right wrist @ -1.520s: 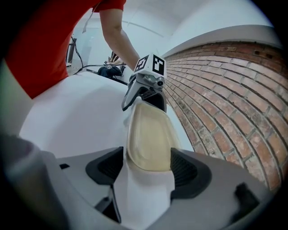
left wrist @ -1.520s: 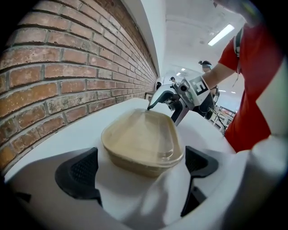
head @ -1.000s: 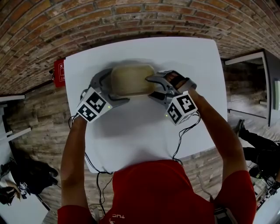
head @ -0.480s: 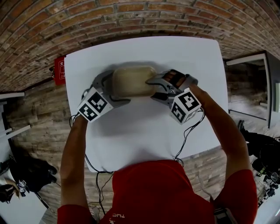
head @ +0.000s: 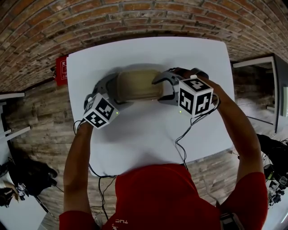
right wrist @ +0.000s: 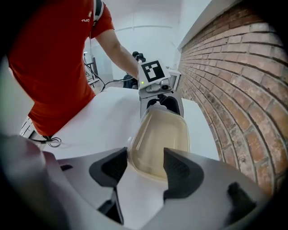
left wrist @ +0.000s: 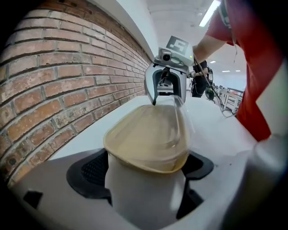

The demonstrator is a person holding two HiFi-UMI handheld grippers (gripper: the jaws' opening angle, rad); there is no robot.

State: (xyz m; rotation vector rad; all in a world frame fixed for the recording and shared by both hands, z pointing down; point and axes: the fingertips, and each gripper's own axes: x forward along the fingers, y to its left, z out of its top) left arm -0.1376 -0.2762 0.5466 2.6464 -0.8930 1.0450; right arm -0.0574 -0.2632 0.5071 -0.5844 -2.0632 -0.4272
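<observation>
Two claws pinch one lidded tan container (head: 137,84) from opposite ends: left claw (head: 115,89) closed on its left end, right claw (head: 164,88) on its right end. Judged an end-to-end hold for level carrying. Container is over the table's (head: 135,134) far half. The brick wall (head: 135,18) is close behind, with open tabletop toward the person.

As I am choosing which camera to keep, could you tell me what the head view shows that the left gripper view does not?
Only the head view: the marker cube of the left hand-held gripper, and a red sign. Only the left gripper view: ceiling lights, and its pads flanking the near end of the tan container. Both: that container, the right hand-held gripper at its far end, the brick wall, the white table.
</observation>
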